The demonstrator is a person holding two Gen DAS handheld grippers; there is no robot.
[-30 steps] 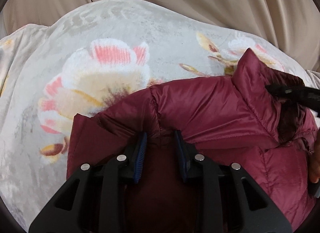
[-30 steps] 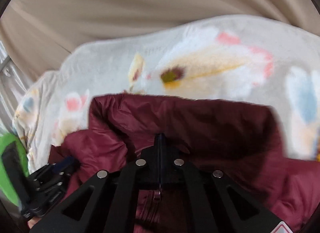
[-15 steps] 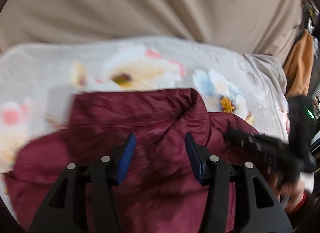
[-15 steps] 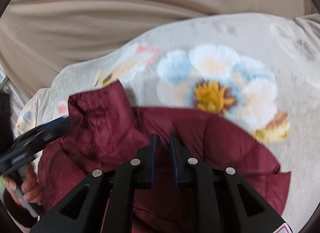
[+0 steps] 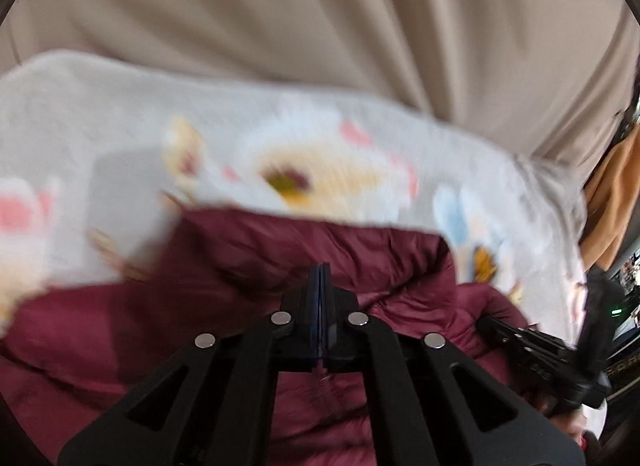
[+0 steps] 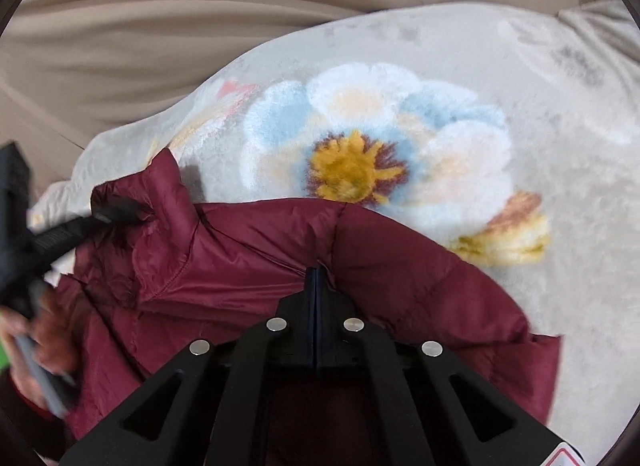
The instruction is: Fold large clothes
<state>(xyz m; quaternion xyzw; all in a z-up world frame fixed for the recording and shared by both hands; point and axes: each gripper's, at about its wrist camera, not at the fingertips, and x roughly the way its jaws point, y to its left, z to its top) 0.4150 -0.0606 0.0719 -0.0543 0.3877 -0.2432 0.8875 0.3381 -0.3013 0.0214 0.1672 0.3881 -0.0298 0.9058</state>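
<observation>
A beige curtain [image 5: 320, 45] hangs in folds behind a bed covered by a pale floral fleece blanket [image 6: 520, 105], whose large blue flower with a yellow centre lies at about twelve o'clock in the right wrist view. A maroon puffer jacket [image 6: 248, 250] lies spread on the blanket and fills the lower half of both views; its stand-up collar rises at about ten o'clock in the right wrist view.

The left hand-held gripper [image 5: 319, 278] has just been closing, and its blue pads now meet, pinched onto the jacket fabric near the collar; seen from the right wrist camera, its tip bites the collar at nine o'clock. The right hand-held gripper [image 6: 316, 282] has its jaws pressed together at a shoulder seam of the jacket, and a fold of the cloth seems nipped between the pads.

The person's hand [image 6: 36, 342] holds the left gripper's handle at eight o'clock in the right wrist view. The left wrist view is blurred.
</observation>
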